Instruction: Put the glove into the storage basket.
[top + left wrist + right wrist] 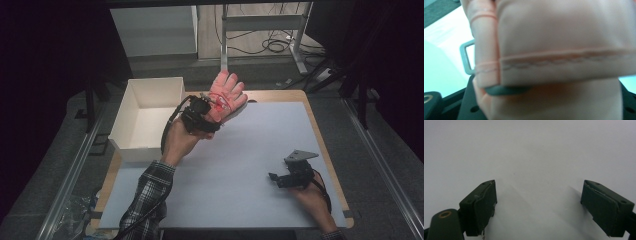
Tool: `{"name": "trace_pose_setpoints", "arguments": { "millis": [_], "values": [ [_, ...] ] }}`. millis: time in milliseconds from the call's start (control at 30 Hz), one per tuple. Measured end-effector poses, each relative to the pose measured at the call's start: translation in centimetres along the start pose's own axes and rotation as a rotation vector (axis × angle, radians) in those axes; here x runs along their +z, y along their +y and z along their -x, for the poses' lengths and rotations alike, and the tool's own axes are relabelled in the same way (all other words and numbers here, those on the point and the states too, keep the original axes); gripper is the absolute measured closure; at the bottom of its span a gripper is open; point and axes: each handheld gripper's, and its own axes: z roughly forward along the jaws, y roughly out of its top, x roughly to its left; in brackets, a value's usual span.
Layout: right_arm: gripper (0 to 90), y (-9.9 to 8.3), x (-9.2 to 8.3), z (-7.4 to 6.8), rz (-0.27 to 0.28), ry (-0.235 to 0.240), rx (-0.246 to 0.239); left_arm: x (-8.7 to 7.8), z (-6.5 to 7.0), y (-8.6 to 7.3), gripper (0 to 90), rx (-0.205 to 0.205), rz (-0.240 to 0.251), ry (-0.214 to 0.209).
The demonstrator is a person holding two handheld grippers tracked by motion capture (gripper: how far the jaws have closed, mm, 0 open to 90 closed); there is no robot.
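1. Above the far middle of the surface point(240, 165), the left gripper point(207, 114) holds a pink glove point(226, 97) off the white sheet.
2. The jaws are closed on the glove's cuff end; in the left gripper view the stitched hem point(564, 60) runs straight across, close to the camera.
3. The glove's long axis slants from the cuff at the near left up to the fingers at the far right; the fingers are spread and point away from the person.
4. Red marking shows on the glove near the jaws.
5. A white open box point(145, 117) stands at the left edge, just beside the left gripper.
6. At the near right, the right gripper point(282, 179) rests low over the sheet, well apart from the glove, its jaws wide apart with nothing between them.
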Motion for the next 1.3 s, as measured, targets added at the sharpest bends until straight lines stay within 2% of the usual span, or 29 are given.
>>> {"name": "trace_pose_setpoints", "arguments": {
  "millis": [333, 600, 700, 800, 1100, 1300],
  "values": [
    [13.7, 0.0, 0.0, 0.0, 0.0, 0.0, 0.0, -1.9, -2.7, 0.2, 42.0, -0.056, 0.015, 0.053],
    [13.7, 0.0, 0.0, 0.0, 0.0, 0.0, 0.001, -3.3, -5.2, -0.3, 41.8, -0.128, 0.028, 0.11],
    [13.7, 0.0, 0.0, 0.0, 0.0, 0.0, 0.001, -3.8, -6.3, -0.8, 41.6, -0.161, 0.029, 0.137],
    [13.7, 0.0, 0.0, 0.0, 0.0, 0.0, 0.001, -4.2, -7.2, -1.2, 41.4, -0.188, 0.033, 0.144],
    [13.7, 0.0, 0.0, 0.0, 0.001, -0.001, 0.001, -5.7, -9.6, -3.0, 41.0, -0.261, 0.055, 0.197],
    [13.7, 0.0, 0.0, 0.0, 0.001, 0.0, 0.001, -5.9, -11.3, -4.6, 40.8, -0.318, 0.057, 0.23]
  ]
}}
